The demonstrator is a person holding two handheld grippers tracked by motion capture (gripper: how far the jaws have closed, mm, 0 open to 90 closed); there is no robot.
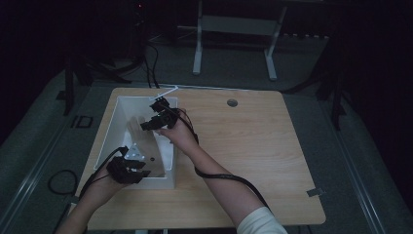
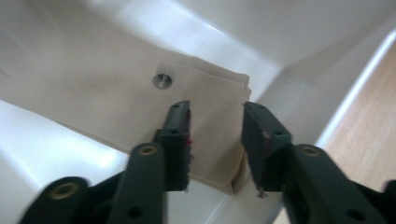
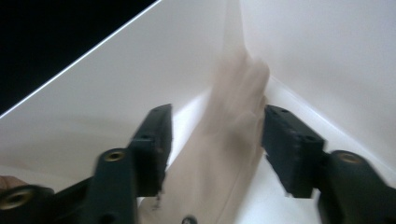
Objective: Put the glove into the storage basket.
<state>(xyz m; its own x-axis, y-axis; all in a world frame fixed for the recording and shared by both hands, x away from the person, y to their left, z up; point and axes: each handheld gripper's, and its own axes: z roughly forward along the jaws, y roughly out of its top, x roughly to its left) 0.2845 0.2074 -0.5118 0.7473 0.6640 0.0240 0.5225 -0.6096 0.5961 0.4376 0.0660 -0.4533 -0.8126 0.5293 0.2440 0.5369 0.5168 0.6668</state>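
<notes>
A white bin [image 1: 113, 124] stands on the left part of the wooden table [image 1: 253, 146]. Inside it lies a beige cloth [image 1: 146, 151] with a metal eyelet [image 2: 162, 80]. My left gripper [image 1: 134, 165] hovers at the bin's near end. In the left gripper view its jaws [image 2: 215, 114] stand apart over the folded corner of the cloth [image 2: 116, 93], not pressing it. My right gripper [image 1: 152, 121] reaches into the far end of the bin. In the right gripper view its jaws [image 3: 217, 119] are apart, and a blurred strip of the cloth [image 3: 219, 154] runs between them toward the bin's corner.
The bin's white walls [image 3: 107, 93] close in around both grippers. A thin white piece [image 1: 168, 91] sticks out at the bin's far rim. A round hole [image 1: 232, 103] sits near the table's far edge. A desk frame [image 1: 197, 48] stands beyond on the dark floor.
</notes>
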